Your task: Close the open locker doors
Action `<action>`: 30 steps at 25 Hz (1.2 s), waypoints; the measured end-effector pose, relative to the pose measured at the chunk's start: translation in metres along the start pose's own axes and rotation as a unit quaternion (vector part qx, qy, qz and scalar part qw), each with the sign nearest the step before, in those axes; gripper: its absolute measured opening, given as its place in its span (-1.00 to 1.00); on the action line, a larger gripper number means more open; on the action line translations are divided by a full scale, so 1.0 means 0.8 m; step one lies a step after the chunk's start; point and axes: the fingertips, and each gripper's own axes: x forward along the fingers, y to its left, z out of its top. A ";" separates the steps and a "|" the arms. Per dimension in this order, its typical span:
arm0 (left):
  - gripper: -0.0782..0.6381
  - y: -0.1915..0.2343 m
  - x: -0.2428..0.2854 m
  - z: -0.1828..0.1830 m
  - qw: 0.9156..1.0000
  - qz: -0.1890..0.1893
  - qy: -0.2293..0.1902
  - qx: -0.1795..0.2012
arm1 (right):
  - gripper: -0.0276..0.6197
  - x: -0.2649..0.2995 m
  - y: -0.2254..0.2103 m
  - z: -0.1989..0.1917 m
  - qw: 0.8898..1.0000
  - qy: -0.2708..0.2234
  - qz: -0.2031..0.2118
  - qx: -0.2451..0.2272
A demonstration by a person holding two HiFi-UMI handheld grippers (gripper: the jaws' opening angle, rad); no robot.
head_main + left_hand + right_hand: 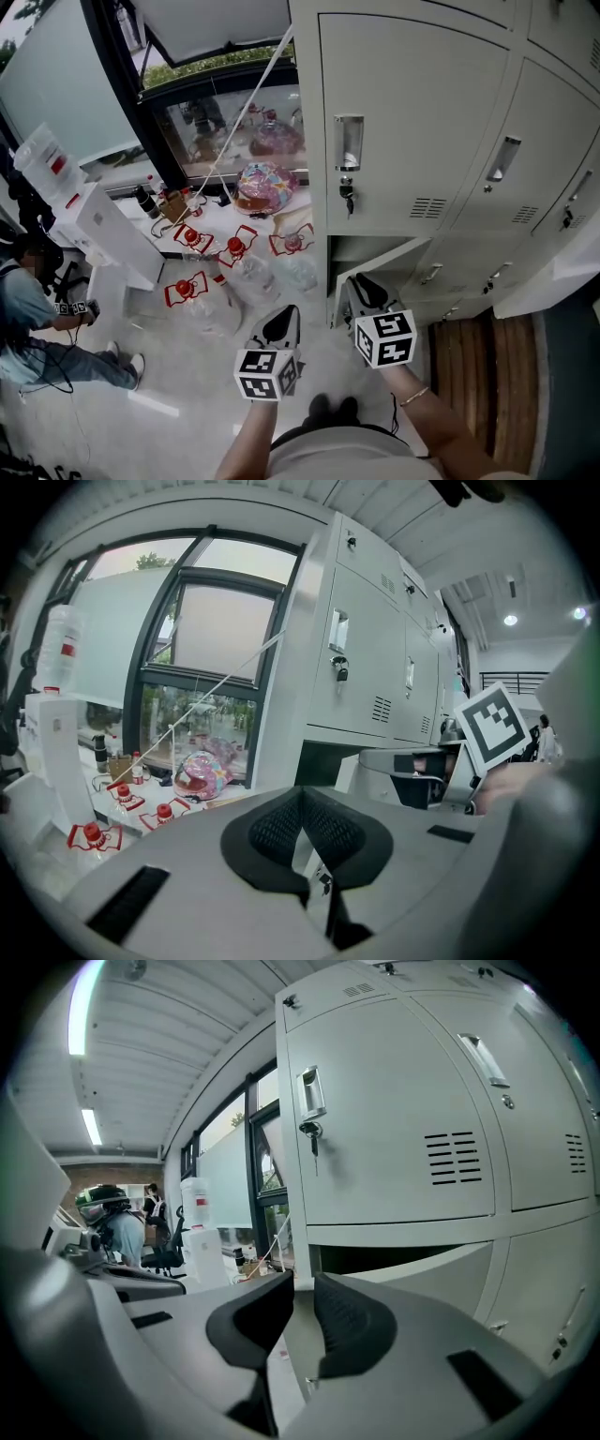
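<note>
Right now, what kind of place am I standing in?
Probably a workplace locker area or break corner: a bank of grey metal lockers, a white water dispenser near a large window, and clear water jugs with red caps on the floor.

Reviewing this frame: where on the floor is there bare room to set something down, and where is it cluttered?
Bare: the pale floor between the white dispenser and the left gripper, and the wooden strip along the foot of the lockers. Crowded: the red-capped water bottles below the window.
</note>
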 end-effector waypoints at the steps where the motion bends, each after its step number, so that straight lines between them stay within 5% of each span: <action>1: -0.73 0.002 0.001 0.000 1.000 0.001 0.001 0.000 | -0.70 0.006 -0.001 0.001 1.000 0.001 -0.001 -0.003; 30: -0.73 0.053 0.047 0.010 1.000 0.011 0.008 -0.010 | -0.76 0.116 -0.046 0.000 0.998 0.049 -0.047 -0.014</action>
